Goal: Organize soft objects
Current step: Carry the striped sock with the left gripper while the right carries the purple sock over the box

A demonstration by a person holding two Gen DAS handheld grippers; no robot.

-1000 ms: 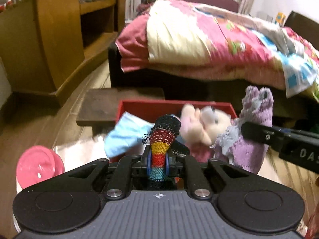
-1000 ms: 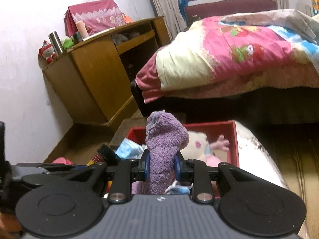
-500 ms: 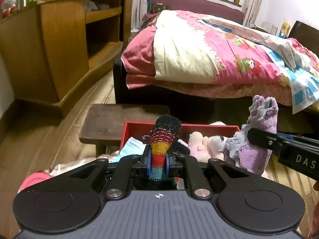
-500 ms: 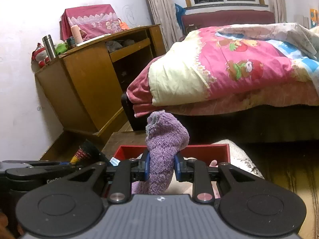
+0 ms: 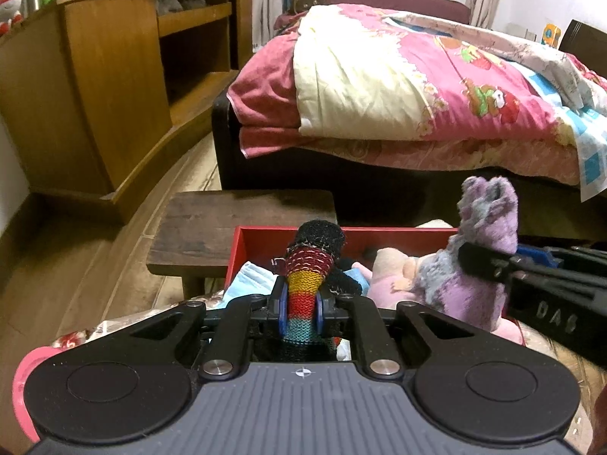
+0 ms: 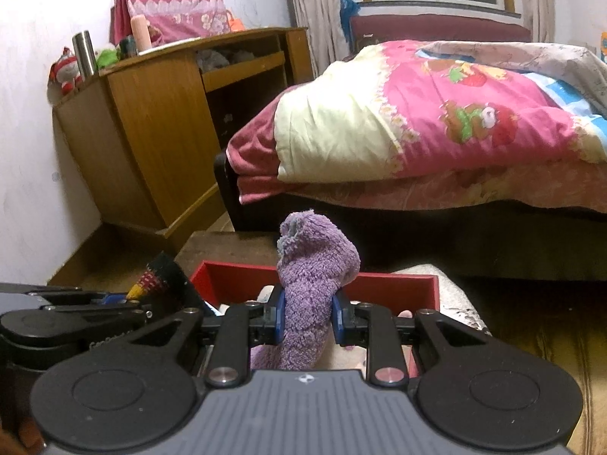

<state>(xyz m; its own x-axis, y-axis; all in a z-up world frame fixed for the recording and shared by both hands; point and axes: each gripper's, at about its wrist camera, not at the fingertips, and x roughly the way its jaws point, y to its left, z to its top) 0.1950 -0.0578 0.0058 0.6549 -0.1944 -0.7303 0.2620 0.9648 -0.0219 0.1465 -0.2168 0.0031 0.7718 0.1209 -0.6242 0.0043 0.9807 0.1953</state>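
Note:
My left gripper (image 5: pixel 300 309) is shut on a rainbow-striped knit sock with a black cuff (image 5: pixel 309 265), held upright over the near side of a red box (image 5: pixel 261 240). My right gripper (image 6: pixel 308 316) is shut on a fuzzy purple sock (image 6: pixel 313 284), also upright above the red box (image 6: pixel 398 288). The purple sock (image 5: pixel 481 250) and the right gripper's fingers (image 5: pixel 489 265) show at the right of the left wrist view. The striped sock (image 6: pixel 161 276) shows at the left of the right wrist view. Inside the box lie a pink plush toy (image 5: pixel 390 269) and a light blue cloth (image 5: pixel 250 275).
A dark wooden stool (image 5: pixel 235 223) stands just behind the box. A bed with a pink quilt (image 5: pixel 417 87) fills the back right. A wooden desk with shelves (image 5: pixel 114 76) stands at the left. A pink round object (image 5: pixel 22 379) lies at the near left.
Both grippers have risen and pulled back with their socks. The box and its plush toy now sit lower and farther in both views.

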